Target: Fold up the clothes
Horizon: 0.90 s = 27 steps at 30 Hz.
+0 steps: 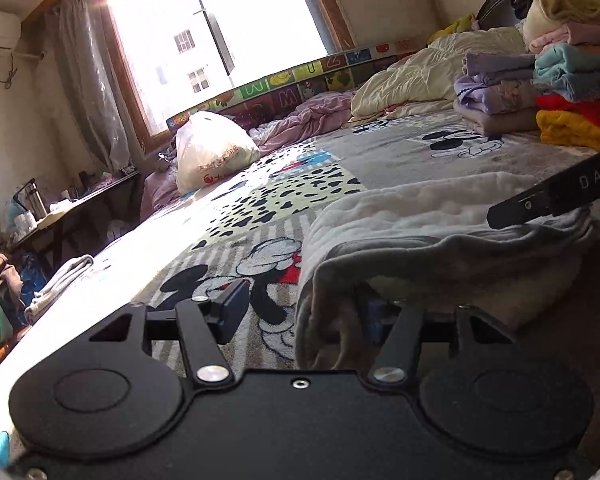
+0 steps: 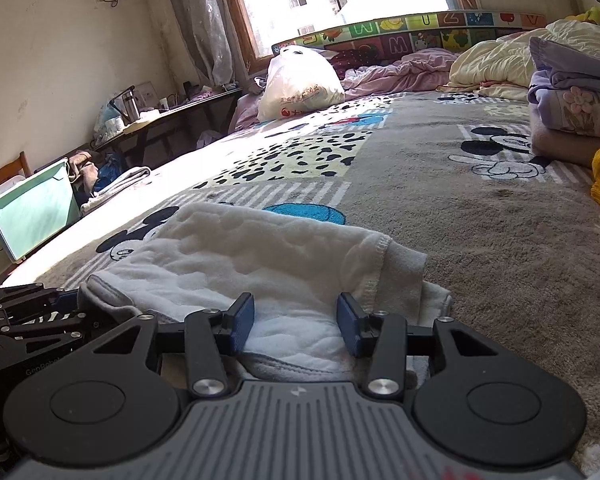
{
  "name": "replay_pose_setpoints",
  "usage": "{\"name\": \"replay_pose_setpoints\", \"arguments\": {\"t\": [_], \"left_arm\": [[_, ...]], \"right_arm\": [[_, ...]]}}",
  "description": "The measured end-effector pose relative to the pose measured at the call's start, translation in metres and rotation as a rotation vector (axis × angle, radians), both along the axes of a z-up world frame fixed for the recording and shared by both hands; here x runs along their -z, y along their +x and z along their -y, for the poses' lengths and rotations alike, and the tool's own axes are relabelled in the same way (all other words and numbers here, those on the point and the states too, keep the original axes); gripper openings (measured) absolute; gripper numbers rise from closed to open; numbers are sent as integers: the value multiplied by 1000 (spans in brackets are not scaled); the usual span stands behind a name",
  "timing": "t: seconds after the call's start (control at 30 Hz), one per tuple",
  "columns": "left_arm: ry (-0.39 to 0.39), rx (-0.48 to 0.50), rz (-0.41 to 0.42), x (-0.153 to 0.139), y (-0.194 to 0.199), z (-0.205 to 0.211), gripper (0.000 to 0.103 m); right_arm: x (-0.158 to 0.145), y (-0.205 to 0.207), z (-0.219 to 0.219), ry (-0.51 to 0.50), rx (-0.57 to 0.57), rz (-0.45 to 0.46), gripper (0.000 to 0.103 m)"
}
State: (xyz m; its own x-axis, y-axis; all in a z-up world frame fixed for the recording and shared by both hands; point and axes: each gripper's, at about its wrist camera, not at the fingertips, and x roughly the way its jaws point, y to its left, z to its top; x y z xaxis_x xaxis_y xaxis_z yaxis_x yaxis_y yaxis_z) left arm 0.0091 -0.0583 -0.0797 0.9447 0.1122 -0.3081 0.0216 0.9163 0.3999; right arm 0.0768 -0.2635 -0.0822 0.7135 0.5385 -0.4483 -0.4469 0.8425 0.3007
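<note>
A grey garment with a white fleecy lining (image 1: 432, 220) lies folded on the cartoon-mouse blanket (image 1: 260, 208). My left gripper (image 1: 302, 312) is at the garment's left edge. Its left finger (image 1: 232, 308) stands bare over the blanket, and its right finger is tucked under a grey fold; the jaws are apart and open. In the right wrist view the same garment (image 2: 260, 256) lies ahead. My right gripper (image 2: 296, 322) is open, with the white lining between its blue pads (image 2: 242, 322), which do not squeeze it. The left gripper's body (image 2: 28, 324) shows at the left.
Stacks of folded clothes (image 1: 572, 80) (image 2: 568, 108) stand on the bed at the right. A white plastic bag (image 1: 212, 152) and crumpled bedding (image 1: 420, 72) lie near the window. A towel (image 1: 60, 280) hangs at the bed's left edge, beside a green bin (image 2: 32, 208) and a cluttered table (image 2: 160, 112).
</note>
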Motion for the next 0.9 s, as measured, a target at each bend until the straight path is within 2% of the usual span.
{"name": "replay_pose_setpoints", "arguments": {"t": [0.07,0.17,0.23,0.33,0.43,0.57,0.63,0.8,0.9], "left_arm": [[10,33,-18,3,1,3,57],[-64,87,-68,-6,2,-3,57],[-139,127,-114,-17,2,-11,57],[-270,151,-123,-38,-5,-29,57],[-444,112,-110,-54,-3,-55,57],[-603,54,-122,-59,13,-82,56],[-680,63,-142,-60,20,-89,53],[-760,78,-201,-60,40,-94,53],[-779,106,-236,-66,57,-100,53]], "right_arm": [[-4,-1,2,23,-4,7,57],[-7,-2,2,46,-12,22,59],[-8,-2,2,46,-19,23,59],[-4,-1,-5,-20,-43,7,59],[-5,-4,-10,-62,-53,11,59],[-2,-6,-15,-96,-56,11,60],[1,-9,-18,-118,-53,16,60],[8,-28,-28,-196,-30,63,61],[8,-33,-25,-196,-32,47,61]]}}
